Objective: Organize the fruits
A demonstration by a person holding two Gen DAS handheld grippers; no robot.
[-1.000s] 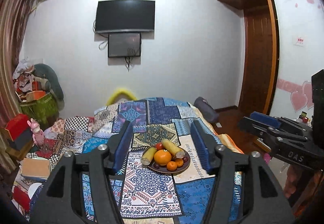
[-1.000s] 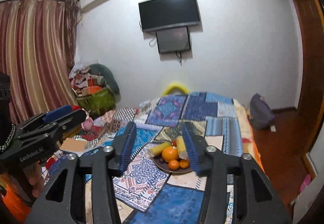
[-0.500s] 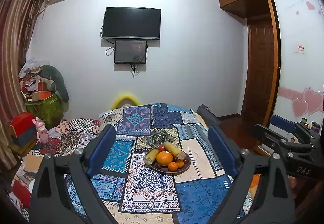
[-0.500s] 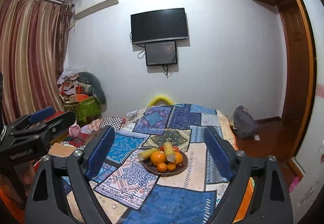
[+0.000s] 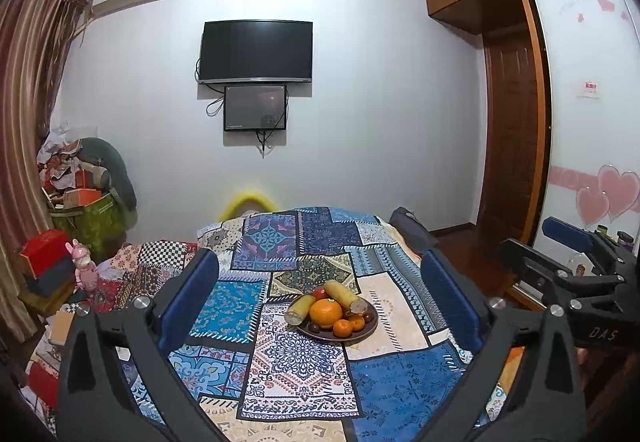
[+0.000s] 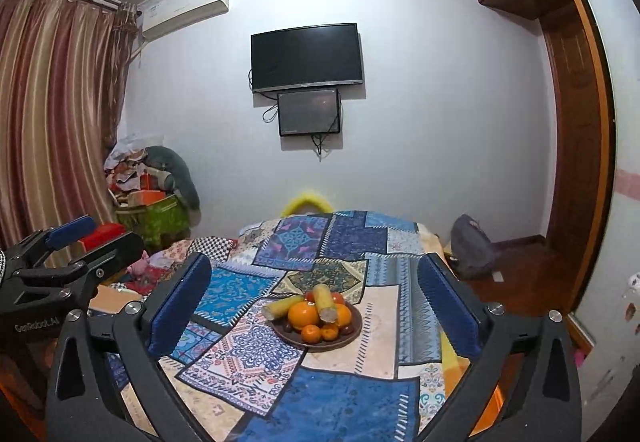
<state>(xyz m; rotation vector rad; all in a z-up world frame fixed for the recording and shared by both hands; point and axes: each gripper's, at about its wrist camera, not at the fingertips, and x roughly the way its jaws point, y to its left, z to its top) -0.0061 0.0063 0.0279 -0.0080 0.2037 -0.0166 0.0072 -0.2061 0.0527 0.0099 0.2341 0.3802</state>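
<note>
Both my left tongs (image 5: 320, 294) and right tongs (image 6: 316, 294) gape wide, empty, well short of the plate (image 5: 362, 332) of fruit (image 5: 326, 312) on the bed (image 5: 304, 374), framing it for approach.

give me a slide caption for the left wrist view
Open left gripper framing a plate of fruit on a patchwork bedspread.

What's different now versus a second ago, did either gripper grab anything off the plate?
No grab. Both the left gripper and right gripper opened wide from a narrower gap, and both cameras tilted up and steadied. Neither touches anything. The plate with its large orange, corn cobs and small tangerines sits unchanged on the patchwork quilt.
</note>
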